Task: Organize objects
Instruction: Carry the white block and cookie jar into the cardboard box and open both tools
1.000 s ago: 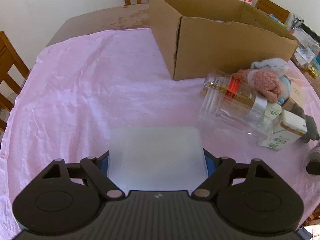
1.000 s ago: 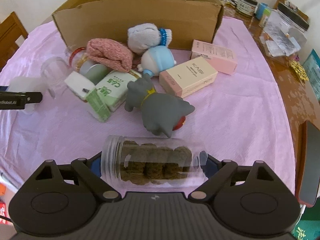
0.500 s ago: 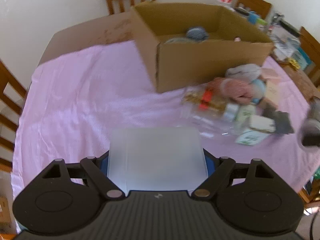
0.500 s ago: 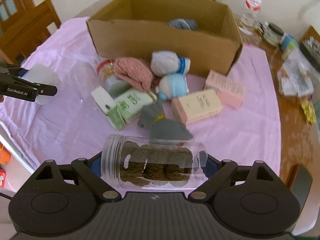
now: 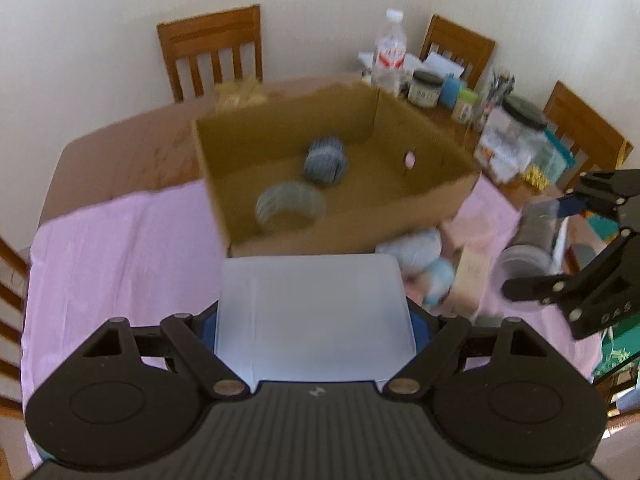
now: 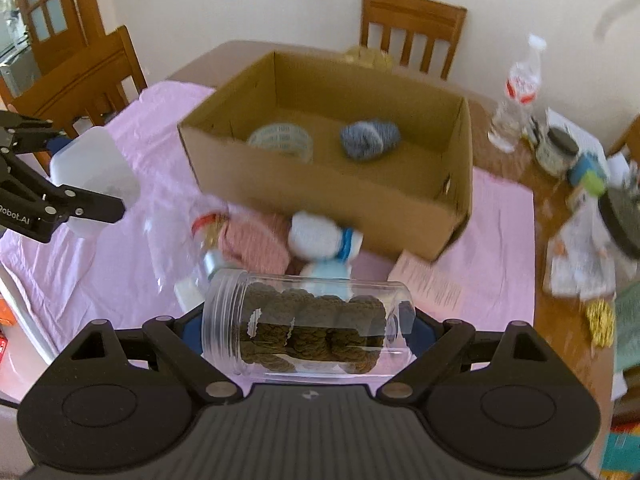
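Note:
My left gripper is shut on a frosted white plastic container, held up in front of the open cardboard box. My right gripper is shut on a clear jar of brown cookies, which lies sideways between the jaws, above the pile of objects. Inside the box lie a roll of tape and a blue-grey ball of yarn. Each gripper shows in the other's view: the right gripper at the right edge, the left gripper at the left edge.
On the pink cloth before the box lie a pink knit item, a white and blue plush and a pink carton. A water bottle, jars and clutter crowd the table's right side. Wooden chairs ring the table.
Both grippers have risen with their loads and turned toward the box, so its inside now shows. The pile on the cloth sits lower in both views.

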`<state>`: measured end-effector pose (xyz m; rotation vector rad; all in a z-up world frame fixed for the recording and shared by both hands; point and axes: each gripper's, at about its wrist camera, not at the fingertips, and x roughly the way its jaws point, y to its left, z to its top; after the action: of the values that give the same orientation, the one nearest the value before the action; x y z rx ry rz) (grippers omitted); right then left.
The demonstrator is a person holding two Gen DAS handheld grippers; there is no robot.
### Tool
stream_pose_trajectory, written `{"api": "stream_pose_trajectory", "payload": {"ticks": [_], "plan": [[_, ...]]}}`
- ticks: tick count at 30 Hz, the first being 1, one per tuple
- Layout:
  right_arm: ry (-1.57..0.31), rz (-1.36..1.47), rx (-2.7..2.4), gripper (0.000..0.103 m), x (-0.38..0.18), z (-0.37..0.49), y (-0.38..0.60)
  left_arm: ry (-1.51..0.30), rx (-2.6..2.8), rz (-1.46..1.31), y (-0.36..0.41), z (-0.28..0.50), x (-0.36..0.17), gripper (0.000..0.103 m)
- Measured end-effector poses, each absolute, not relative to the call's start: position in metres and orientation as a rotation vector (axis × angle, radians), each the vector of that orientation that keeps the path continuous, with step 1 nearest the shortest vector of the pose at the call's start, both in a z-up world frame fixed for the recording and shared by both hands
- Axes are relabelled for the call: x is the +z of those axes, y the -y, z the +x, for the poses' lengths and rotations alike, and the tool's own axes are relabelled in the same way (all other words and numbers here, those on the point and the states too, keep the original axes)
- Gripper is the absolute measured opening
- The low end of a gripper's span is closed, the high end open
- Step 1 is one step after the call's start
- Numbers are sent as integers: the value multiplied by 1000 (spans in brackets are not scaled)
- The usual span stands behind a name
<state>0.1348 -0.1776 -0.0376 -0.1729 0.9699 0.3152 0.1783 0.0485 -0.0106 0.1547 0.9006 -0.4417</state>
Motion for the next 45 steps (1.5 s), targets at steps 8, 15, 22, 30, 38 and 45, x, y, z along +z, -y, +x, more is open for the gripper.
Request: {"api": "stream_pose_trajectory", "payload": {"ticks": [8, 15, 22, 30, 38, 45], "plan": [[-886, -208, 341, 95, -13, 180, 187, -840, -448, 166, -18, 227, 8, 84], [-856, -193, 342, 95, -8, 224, 197, -828, -394, 142, -1, 286, 0, 84], [-864, -156, 326, 95, -17, 264, 199, -844, -370, 135, 17, 336, -16, 84], [-878, -119, 317, 103, -28, 275, 197, -882, -366, 150, 32, 366, -37, 84], [-887, -105, 270, 103, -28, 273, 204, -861, -337, 148, 33, 373, -39, 100], [-889, -103, 243, 103, -26, 268, 203, -843, -346, 170, 25, 357, -30, 101]]}}
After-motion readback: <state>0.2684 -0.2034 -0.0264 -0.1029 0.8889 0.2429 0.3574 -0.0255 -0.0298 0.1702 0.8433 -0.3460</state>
